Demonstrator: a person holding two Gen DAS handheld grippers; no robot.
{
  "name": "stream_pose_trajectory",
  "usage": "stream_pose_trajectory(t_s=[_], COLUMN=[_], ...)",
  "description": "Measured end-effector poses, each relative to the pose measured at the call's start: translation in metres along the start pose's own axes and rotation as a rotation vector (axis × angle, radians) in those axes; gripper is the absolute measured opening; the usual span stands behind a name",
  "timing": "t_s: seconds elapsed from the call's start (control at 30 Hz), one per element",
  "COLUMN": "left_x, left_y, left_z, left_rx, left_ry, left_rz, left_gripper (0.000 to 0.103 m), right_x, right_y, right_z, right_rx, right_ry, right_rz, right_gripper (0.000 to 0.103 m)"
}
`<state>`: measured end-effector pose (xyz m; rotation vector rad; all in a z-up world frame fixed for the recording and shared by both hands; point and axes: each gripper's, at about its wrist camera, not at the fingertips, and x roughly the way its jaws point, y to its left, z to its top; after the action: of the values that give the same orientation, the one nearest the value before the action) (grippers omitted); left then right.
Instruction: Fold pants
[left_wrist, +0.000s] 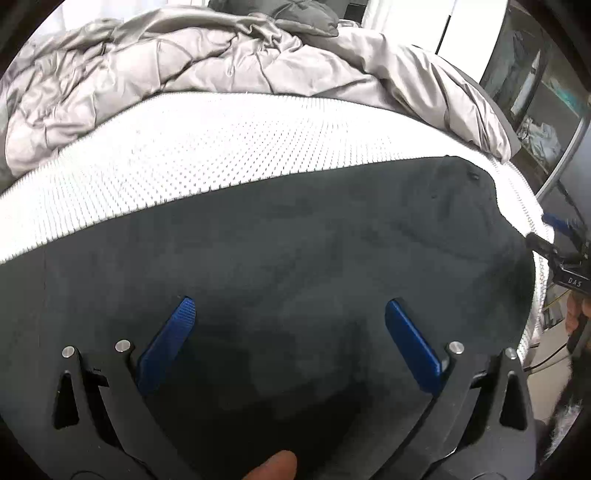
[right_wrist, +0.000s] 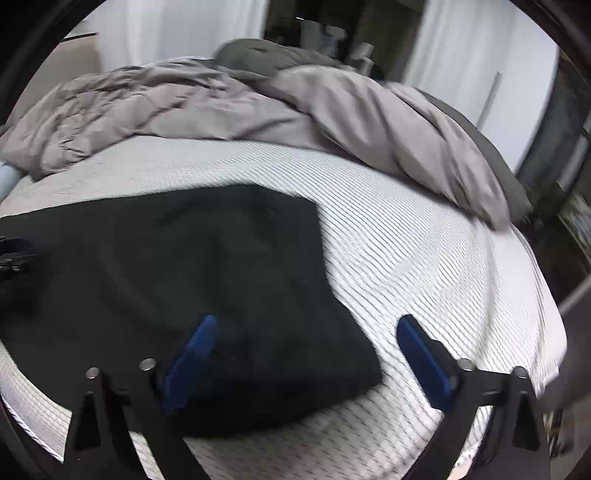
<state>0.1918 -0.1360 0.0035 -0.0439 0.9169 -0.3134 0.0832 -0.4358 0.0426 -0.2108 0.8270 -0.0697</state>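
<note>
Two grippers are hovering over folded dark pants (right_wrist: 192, 280) lying flat on the white mattress (right_wrist: 424, 258): left gripper (left_wrist: 290, 314) and right gripper (right_wrist: 306, 332), jaws spread wide, grasping nothing. Bare mattress is stretching rightward; a rumpled grey comforter (right_wrist: 184, 107) is crowding the far edge.
</note>
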Motion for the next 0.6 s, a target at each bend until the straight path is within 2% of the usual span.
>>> stream_pose_trajectory(t_s=[0.07, 0.1, 0.17, 0.2, 0.23, 0.3, 0.4, 0.47, 0.53, 0.57, 0.6], left_x=[0.001, 0.003, 0.008, 0.012, 0.019, 0.036, 0.067, 0.067, 0.061, 0.058, 0.057], left_y=[-0.006, -0.011, -0.017, -0.021, -0.026, -0.038, -0.035, -0.028, -0.022, -0.017, -0.013], left_z=[0.007, 0.012, 0.019, 0.021, 0.024, 0.026, 0.021, 0.017, 0.017, 0.015, 0.014], left_rx=[0.018, 0.031, 0.043, 0.049, 0.061, 0.089, 0.1, 0.105, 0.101, 0.095, 0.089], left_ry=[-0.009, -0.006, 0.008, 0.015, 0.031, 0.075, 0.134, 0.116, 0.111, 0.109, 0.108], left_rz=[0.023, 0.009, -0.03, -0.039, -0.05, -0.056, 0.027, 0.017, 0.027, 0.04, 0.051], left_gripper=[0.102, 0.102, 0.102, 0.102, 0.102, 0.102, 0.102, 0.103, 0.103, 0.103, 0.103], right_x=[0.011, 0.019, 0.036, 0.048, 0.06, 0.074, 0.096, 0.108, 0.112, 0.114, 0.118], right_y=[0.026, 0.044, 0.067, 0.079, 0.091, 0.114, 0.138, 0.141, 0.126, 0.11, 0.088], right_z=[0.015, 0.024, 0.037, 0.043, 0.049, 0.058, 0.06, 0.054, 0.057, 0.059, 0.06], right_rx=[-0.078, -0.106, -0.137, -0.145, -0.158, -0.201, -0.222, -0.268, -0.254, -0.222, -0.174], right_ry=[0.008, 0.02, 0.044, 0.065, 0.093, 0.102, 0.14, 0.149, 0.132, 0.133, 0.135], right_rz=[0.005, 0.02, 0.084, 0.144, 0.182, 0.203, 0.329, 0.283, 0.202, 0.131, 0.038], right_gripper=[0.095, 0.094, 0.089, 0.083, 0.081, 0.081, 0.081, 0.081, 0.082, 0.082, 0.077])
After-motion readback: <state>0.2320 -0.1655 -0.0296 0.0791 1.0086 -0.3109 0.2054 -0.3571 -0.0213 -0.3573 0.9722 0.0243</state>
